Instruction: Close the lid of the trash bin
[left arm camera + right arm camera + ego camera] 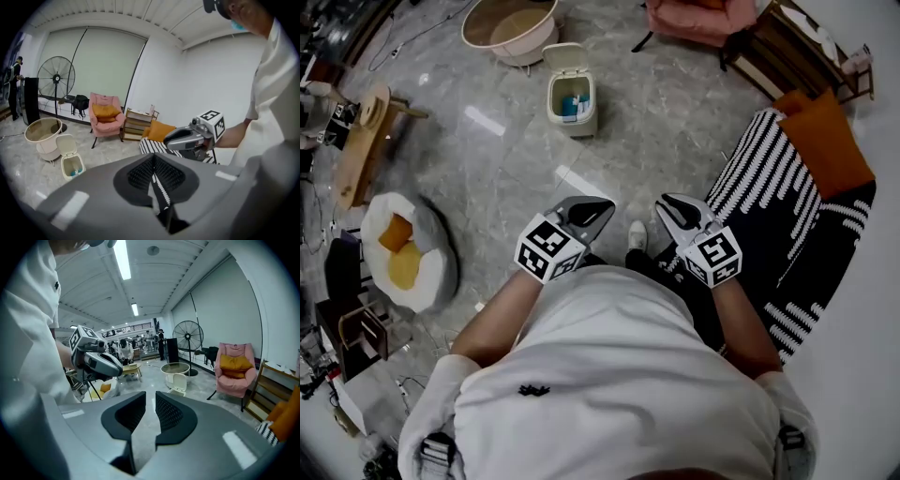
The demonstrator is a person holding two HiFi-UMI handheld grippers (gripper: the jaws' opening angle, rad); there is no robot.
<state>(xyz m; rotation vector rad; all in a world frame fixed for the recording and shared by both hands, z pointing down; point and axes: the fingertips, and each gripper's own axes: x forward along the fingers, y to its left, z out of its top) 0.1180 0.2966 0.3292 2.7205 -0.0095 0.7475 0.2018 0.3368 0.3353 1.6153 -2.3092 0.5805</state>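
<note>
Head view: the bin (573, 101) stands on the grey floor (487, 169) in the upper middle of the frame. Its lid (562, 56) is tipped up and back, so the inside shows. A round tub (508, 26) sits just above and to the left of it. At centre frame the person holds both grippers side by side, well apart from the bin. The left gripper (595, 214) is at centre left and the right gripper (673, 211) at centre right. A striped rug (778, 216) lies at the right edge.

Left gripper view: the left gripper (153, 161) is clenched, its pads pressed together with nothing between them. The bin (72, 165) is at lower left with its lid (66, 144) raised. Above it are the tub (43, 133), a fan (56, 77) and a pink armchair (107, 117). The right gripper (171, 140) shows at centre right.

Right gripper view: the right gripper (151, 397) is released, with a narrow gap between its pads and only floor seen through it. The bin (178, 383), lid up, sits just above the pads at centre, in front of the tub (176, 367). The left gripper (117, 371) is at left
</note>
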